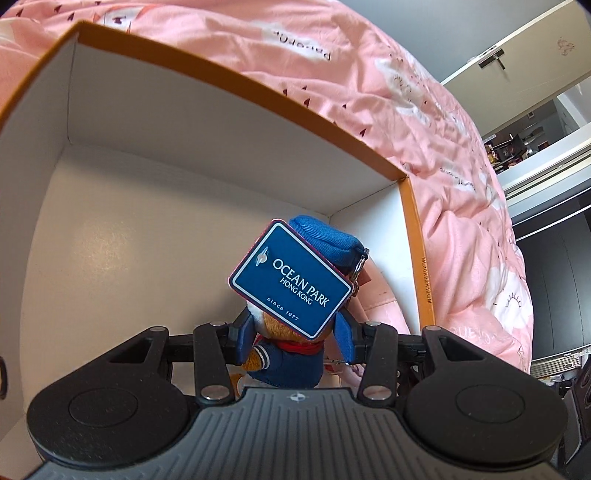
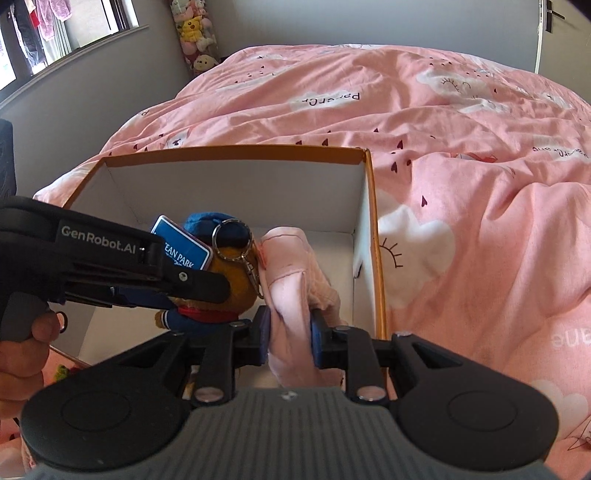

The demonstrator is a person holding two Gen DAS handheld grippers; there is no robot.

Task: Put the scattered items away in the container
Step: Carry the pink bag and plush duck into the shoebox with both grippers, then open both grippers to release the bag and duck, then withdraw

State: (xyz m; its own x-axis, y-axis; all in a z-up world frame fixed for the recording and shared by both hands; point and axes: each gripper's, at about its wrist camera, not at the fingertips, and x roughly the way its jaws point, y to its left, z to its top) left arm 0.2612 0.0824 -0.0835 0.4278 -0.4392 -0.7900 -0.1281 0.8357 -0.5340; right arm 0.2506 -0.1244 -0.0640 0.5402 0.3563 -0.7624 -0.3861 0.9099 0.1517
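An open orange box with white inner walls sits on the bed. My left gripper is shut on a small plush keychain toy in a blue sailor suit and blue cap, with a blue "Ocean Park Hong Kong" tag, held over the inside of the box. In the right wrist view the toy hangs from the left gripper next to a pink plush item. My right gripper is shut on that pink plush item over the box's near right part.
A pink patterned duvet covers the bed around the box. Stuffed toys are stacked in the far corner by the grey wall. A window is at far left. White wardrobe doors stand beyond the bed.
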